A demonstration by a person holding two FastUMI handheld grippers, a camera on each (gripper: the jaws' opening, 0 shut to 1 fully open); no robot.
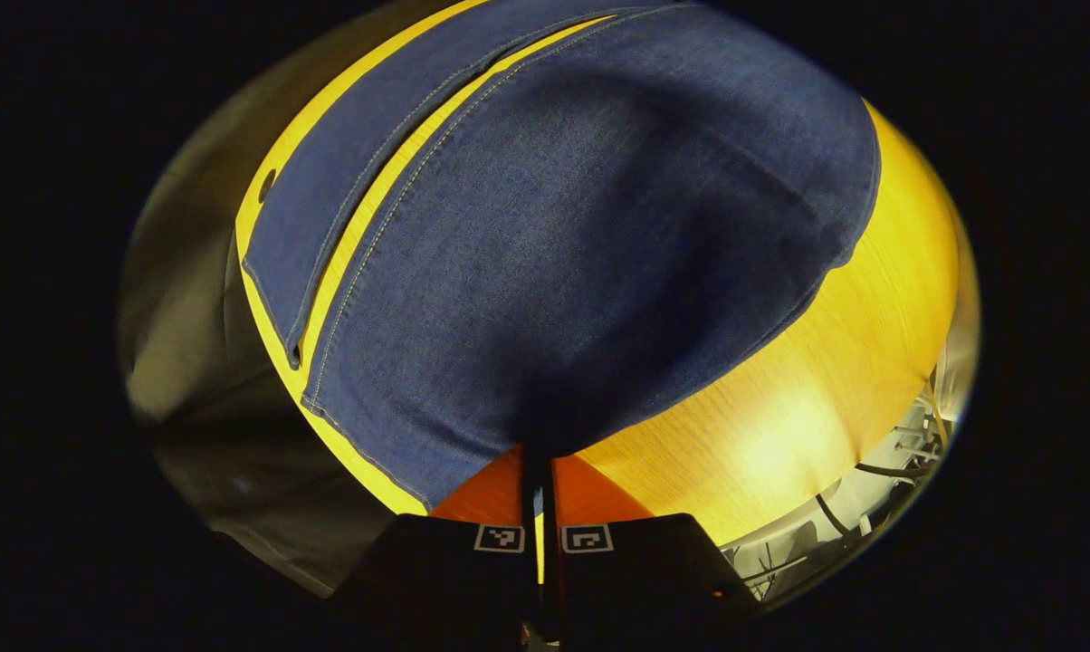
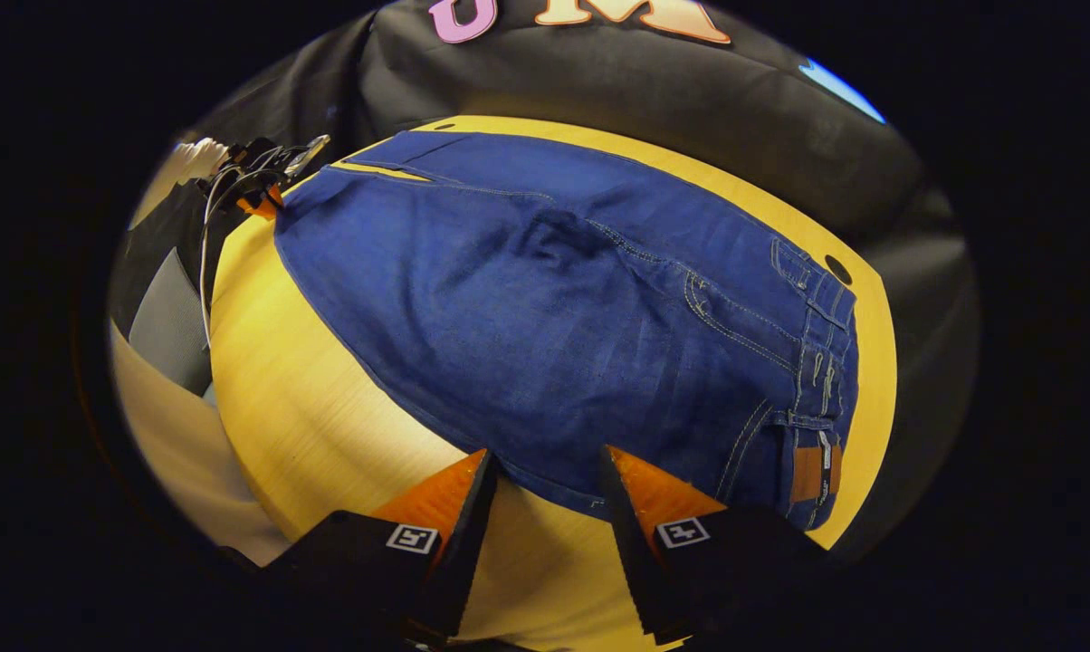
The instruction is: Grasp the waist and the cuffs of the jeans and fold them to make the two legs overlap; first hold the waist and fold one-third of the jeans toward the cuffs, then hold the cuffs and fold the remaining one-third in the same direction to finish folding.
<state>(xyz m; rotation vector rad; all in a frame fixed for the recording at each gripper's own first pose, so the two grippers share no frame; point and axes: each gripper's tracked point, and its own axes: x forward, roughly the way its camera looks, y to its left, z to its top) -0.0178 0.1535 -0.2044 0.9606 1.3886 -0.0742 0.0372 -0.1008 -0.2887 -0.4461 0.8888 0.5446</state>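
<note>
Left gripper view. The left gripper (image 1: 543,471) has its two fingers drawn together, with only a thin slit between them. The edge of the jeans (image 1: 581,244) runs down into that slit, so the jaws appear clenched on the denim near a cuff. Ahead of the jaws the nearer leg spreads wide and flat. A second leg (image 1: 364,172) lies beyond it to the left, parted from the first by a narrow strip of bare table (image 1: 835,398). The hems of both legs sit left of the jaws. The wooden tabletop shows to the right of the jaws and along the left rim. Past the right edge of the table, metal framing and cables are dimly visible.

Right gripper view. The right gripper (image 2: 545,480) stands wide open, its fingers (image 2: 450,493) well apart and holding nothing. Both tips lie at the near edge of the jeans (image 2: 545,308); whether they touch the cloth cannot be told. The waistband with a brown patch (image 2: 809,473) lies right of the jaws. The legs stretch away to the upper left, where the other gripper (image 2: 260,177) meets the far end. Bare tabletop (image 2: 301,398) lies between and left of the jaws. Black cloth (image 2: 617,81) hangs behind the table.
</note>
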